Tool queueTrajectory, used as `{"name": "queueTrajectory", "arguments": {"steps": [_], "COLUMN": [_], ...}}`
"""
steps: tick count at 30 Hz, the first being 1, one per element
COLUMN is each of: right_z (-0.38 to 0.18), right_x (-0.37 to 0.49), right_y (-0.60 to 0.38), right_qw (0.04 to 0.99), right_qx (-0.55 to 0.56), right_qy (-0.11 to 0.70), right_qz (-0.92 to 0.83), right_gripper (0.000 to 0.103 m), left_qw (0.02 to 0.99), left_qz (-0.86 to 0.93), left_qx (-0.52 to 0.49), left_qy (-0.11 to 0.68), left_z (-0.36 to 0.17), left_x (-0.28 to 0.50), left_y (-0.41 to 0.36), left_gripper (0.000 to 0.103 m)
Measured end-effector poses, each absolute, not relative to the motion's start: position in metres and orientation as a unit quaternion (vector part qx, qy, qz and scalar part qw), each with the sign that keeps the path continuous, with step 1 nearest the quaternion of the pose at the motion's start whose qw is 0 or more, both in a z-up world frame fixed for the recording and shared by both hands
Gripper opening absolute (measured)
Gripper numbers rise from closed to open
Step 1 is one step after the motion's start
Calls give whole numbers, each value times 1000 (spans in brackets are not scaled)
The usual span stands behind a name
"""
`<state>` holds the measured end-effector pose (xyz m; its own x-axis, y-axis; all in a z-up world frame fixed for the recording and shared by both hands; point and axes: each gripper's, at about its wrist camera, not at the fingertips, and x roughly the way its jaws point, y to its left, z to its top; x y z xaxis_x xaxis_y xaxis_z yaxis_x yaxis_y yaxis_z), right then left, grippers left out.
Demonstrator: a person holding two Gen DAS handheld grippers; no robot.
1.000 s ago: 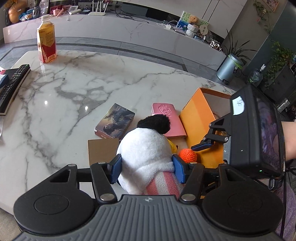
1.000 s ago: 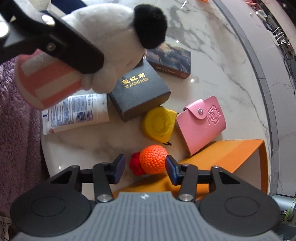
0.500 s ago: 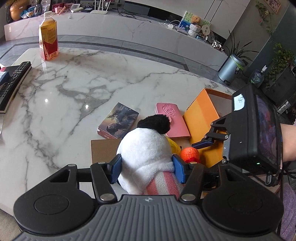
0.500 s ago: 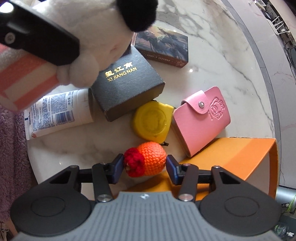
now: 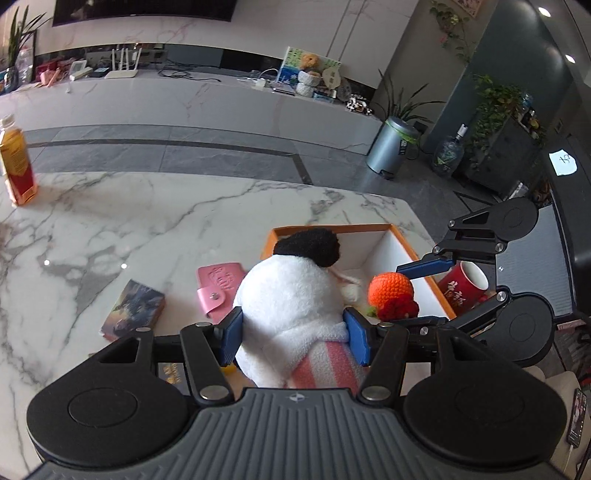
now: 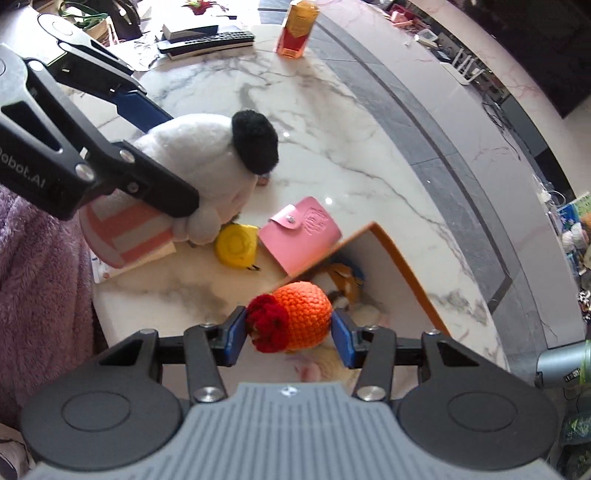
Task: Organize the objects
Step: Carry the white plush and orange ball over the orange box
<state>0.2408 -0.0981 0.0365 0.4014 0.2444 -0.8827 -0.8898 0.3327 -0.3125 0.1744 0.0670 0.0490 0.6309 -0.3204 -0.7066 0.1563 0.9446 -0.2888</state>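
My left gripper [image 5: 293, 334] is shut on a white plush toy [image 5: 291, 295] with a black ear and a pink striped part, held above the table near the orange box [image 5: 424, 266]. My right gripper [image 6: 290, 334] is shut on an orange crocheted ball with a red tuft [image 6: 295, 319], held over the open orange box [image 6: 391, 243]. The ball also shows in the left wrist view [image 5: 391, 293], and the plush in the right wrist view [image 6: 207, 162]. Inside the box lie a light plush item and something tan.
On the marble table lie a pink card wallet [image 6: 299, 230], a yellow round object [image 6: 236, 245], a picture card box [image 5: 135, 314], a tube under the plush, a red mug [image 5: 463, 290], a juice bottle [image 6: 297, 27] and a remote [image 6: 207, 40].
Both grippers lifted and swung toward the orange box. The ball rose off the table and now hangs over the box opening. The plush moved closer to the box.
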Motion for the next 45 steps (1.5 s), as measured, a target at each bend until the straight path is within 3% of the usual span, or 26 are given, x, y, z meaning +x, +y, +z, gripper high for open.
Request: {"name": "queueTrajectory", "arguments": {"steps": [16, 32, 36, 45], "right_z": [-12, -21, -13, -32], "right_x": [294, 323, 314, 321], "right_y": [-200, -201, -201, -187], "right_qw": [712, 681, 669, 688], "right_qx": [-440, -430, -422, -376], "right_qy": [398, 442, 448, 479], "right_qz": [375, 396, 417, 395], "right_gripper": [51, 51, 51, 51], "left_qw": [850, 850, 876, 859], "left_qz": [-204, -210, -217, -192], "left_qx": [-114, -124, -123, -120], "left_qy": [473, 466, 414, 459], "left_z": [-18, -50, -41, -69], "left_x": [304, 341, 332, 338], "left_y": [-62, -82, -83, -81], "left_gripper": [66, 65, 65, 68]}}
